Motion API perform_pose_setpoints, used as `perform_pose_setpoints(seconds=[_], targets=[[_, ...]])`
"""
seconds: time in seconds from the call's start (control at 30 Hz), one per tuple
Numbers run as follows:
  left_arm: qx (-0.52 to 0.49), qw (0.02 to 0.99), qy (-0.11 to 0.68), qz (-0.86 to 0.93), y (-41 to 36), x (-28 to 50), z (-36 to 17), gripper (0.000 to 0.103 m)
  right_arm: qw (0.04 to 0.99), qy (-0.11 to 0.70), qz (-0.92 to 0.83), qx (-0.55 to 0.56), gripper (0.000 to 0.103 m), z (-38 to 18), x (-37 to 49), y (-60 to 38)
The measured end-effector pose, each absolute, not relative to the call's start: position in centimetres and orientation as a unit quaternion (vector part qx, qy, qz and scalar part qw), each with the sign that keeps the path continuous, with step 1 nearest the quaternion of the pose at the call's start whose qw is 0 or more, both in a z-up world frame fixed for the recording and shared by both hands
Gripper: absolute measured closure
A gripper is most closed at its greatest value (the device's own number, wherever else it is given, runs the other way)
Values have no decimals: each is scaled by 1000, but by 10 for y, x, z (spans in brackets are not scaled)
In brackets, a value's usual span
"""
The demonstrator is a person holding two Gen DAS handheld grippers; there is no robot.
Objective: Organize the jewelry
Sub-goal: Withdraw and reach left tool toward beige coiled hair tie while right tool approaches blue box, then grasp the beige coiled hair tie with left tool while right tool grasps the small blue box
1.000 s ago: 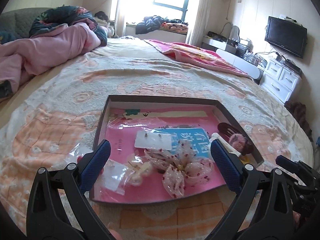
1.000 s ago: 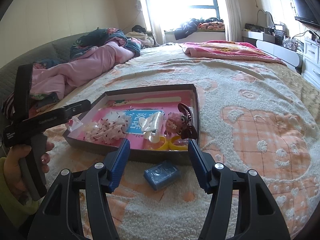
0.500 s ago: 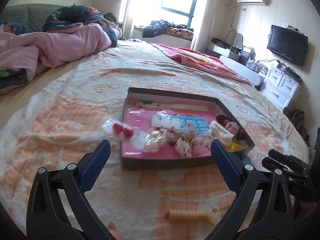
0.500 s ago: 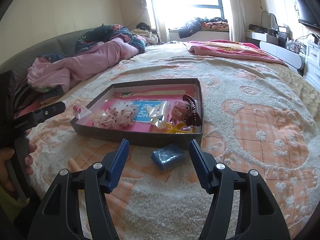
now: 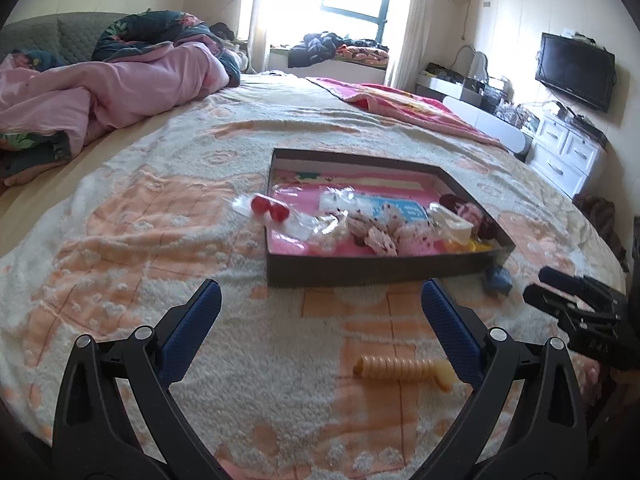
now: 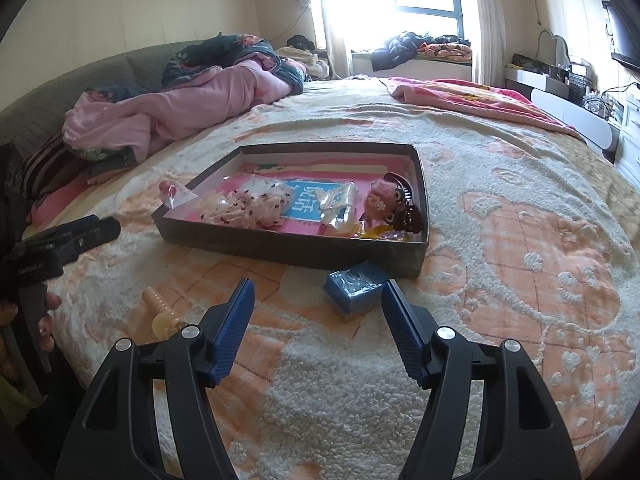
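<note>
We hold both grippers, left gripper (image 5: 320, 312) and right gripper (image 6: 318, 312), spread, empty; blue box (image 6: 356, 287) touches tray's (image 6: 288, 249) near wall.

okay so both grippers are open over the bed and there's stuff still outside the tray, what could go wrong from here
1. The clear bag with red beads hangs over the tray's left wall; a nudge could tip it onto the blanket.
2. The blue packet lies against the tray's near wall, so the right gripper may bump the tray while closing on it.
3. The cream spiral hair tie sits in deep pile; the left gripper might snag blanket fibres with it.
</note>
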State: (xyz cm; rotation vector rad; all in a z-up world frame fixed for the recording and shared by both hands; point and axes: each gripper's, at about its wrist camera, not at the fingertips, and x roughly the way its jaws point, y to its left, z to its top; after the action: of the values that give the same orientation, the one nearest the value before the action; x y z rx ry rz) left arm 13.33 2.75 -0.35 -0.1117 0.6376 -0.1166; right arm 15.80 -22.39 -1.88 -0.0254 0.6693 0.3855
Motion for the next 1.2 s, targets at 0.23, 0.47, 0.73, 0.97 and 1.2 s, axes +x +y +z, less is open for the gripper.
perform_pose_setpoints(seconds=[0.23, 0.47, 0.73, 0.97, 1.2], targets=[[-43, 939, 330, -83, 10, 130, -19, 11, 925, 335, 180, -17, 38, -28, 166, -229], [-30, 929, 350, -118, -11, 130, -37, 11, 920, 351, 170, -25, 38, -41, 179, -235], [-18, 921, 366, -137, -25, 132, -51, 11, 911, 370, 178, -43, 38, -53, 198, -228], [-1, 913, 383, -142, -37, 137, -65, 11, 901, 391, 183, -34, 39, -63, 215, -225], [3, 914, 381, -137, -39, 138, -67, 33, 898, 397, 188, -16, 51, -66, 221, -230]])
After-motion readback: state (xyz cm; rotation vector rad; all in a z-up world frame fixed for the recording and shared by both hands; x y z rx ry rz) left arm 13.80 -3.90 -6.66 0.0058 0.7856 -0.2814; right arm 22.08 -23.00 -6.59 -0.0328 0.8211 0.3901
